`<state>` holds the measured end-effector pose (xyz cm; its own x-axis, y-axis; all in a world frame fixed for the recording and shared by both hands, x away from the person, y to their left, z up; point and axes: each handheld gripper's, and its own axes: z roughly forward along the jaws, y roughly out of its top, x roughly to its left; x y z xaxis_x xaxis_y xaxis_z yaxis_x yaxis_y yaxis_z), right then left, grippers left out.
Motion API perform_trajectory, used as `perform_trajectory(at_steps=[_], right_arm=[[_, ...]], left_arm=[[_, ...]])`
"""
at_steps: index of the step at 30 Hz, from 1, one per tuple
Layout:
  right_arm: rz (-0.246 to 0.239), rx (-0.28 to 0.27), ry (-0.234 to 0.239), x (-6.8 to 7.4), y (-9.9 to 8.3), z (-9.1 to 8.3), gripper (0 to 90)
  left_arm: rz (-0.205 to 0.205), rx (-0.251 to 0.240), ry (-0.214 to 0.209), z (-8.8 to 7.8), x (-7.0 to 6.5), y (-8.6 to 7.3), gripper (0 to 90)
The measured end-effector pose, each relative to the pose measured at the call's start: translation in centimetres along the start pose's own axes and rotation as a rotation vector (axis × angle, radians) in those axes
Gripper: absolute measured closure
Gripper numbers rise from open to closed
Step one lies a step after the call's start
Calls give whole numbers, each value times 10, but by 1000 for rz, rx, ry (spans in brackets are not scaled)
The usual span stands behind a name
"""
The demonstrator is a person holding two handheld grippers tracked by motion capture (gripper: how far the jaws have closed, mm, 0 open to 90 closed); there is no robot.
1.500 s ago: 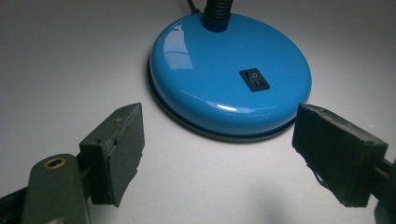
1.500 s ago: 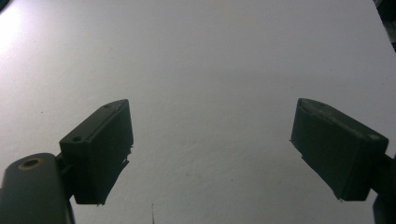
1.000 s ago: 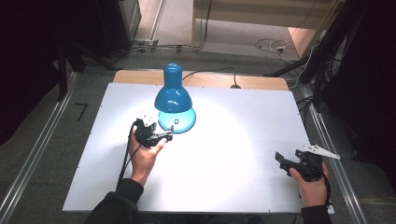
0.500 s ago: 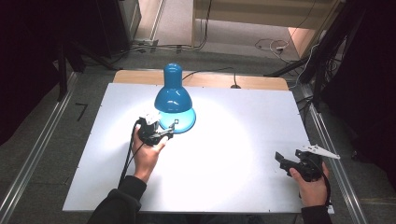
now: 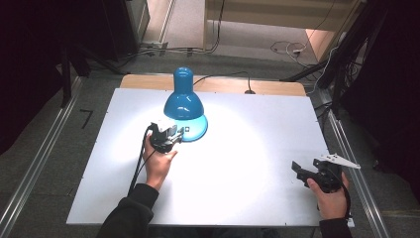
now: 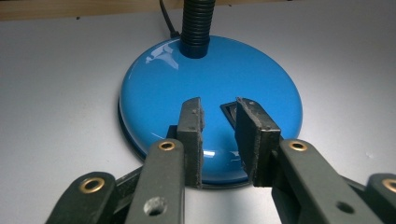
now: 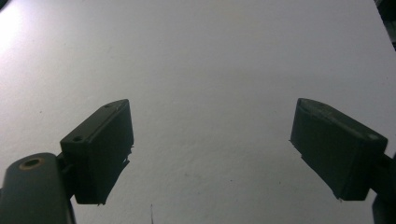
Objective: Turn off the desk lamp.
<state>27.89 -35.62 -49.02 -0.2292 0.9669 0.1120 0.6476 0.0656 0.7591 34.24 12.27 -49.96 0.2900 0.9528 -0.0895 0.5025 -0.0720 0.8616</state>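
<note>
Blue desk lamp (image 5: 183, 106) sits upper centre of the high view on the white surface (image 5: 247, 148), lit, shade pointing down, throwing a bright pool around its round base (image 6: 210, 107). Black gooseneck (image 6: 196, 23) rises from the base's far side in the left gripper view.

Left tongs (image 6: 219, 135), left of centre in the high view, sit over the base's near edge. Jaws have just been closing, now a narrow gap. The black switch (image 6: 229, 111) on the base is visible through that gap; can't tell if the pads touch it.

Right tongs (image 7: 212, 154), lower right in the high view, well apart from the lamp. Jaws spread wide, bare surface between them.
</note>
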Motion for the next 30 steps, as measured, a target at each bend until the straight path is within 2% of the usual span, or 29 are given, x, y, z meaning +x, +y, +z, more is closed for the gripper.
perform_trajectory(at_steps=[3, 5, 11, 20, 30], right_arm=[[0, 0, -1, 0, 0, 0, 119], [0, 0, -1, 0, 0, 0, 119], [2, -2, 1, -1, 0, 0, 120], [2, 0, 4, -2, 0, 0, 121], [0, 1, 4, -1, 0, 0, 121]], left_arm=[[4, -27, -5, 2, -1, 0, 855], [4, -26, -19, 4, -2, 1, 900], [-1, -29, -42, 11, -6, 1, 900], [-22, -18, -45, 18, -6, -1, 900], [-1, -21, -40, 21, -5, 0, 900]])
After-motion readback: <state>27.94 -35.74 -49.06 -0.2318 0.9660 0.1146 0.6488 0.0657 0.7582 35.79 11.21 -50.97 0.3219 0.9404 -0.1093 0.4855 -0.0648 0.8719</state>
